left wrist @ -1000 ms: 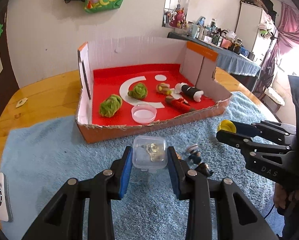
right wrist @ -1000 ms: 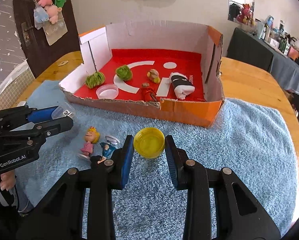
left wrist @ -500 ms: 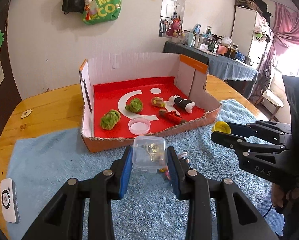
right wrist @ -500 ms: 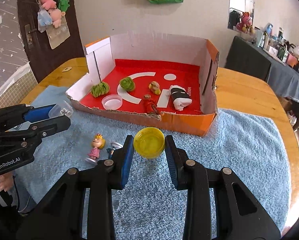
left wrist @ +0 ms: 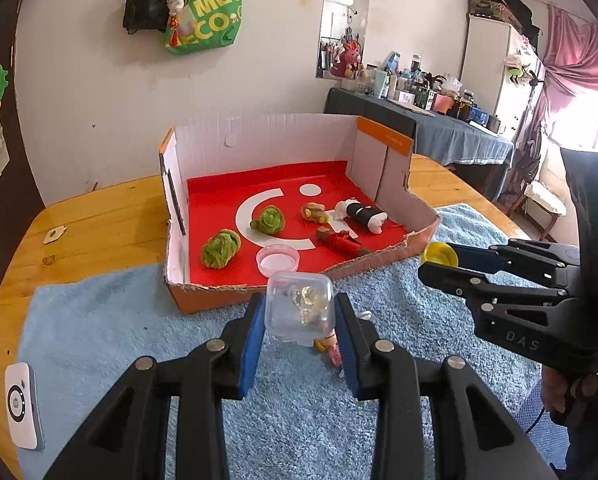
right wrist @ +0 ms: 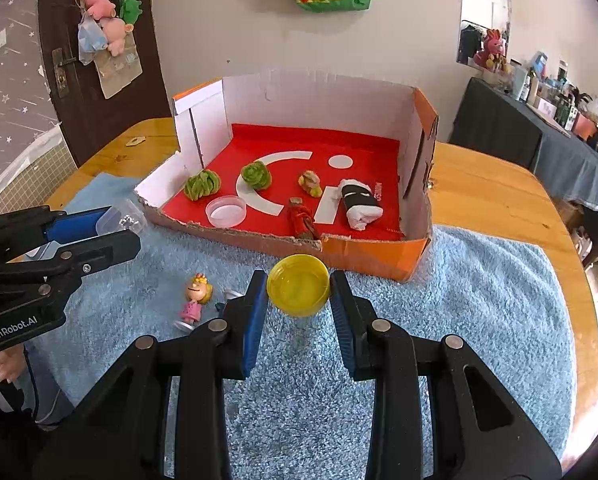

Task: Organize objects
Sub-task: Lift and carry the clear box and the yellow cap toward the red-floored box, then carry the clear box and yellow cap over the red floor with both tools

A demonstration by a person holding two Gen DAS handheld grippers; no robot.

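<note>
Readable: "MEC / ECO" in yellow-white letters on green fabric tote bag [left wrist: 203, 20] hung on the wall; "GenRobot.AI" on black left gripper [right wrist: 117, 232] body; "DAS" on black right gripper [left wrist: 435, 260] body.

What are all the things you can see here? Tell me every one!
cardboard box: 1, orange and white, red floor, on towel
green yarn balls: 2, in box
pink lid: 1, in box
black-and-white roll: 1, in box
red bundle: 1, in box
small yellowish toy: 1, in box
girl figurine: 1, pink dress, on towel
blue towel: 1, on table
wooden table: 1
white device: 1, table edge
clear box: 1, in left tool
yellow cup: 1, in right tool
</note>
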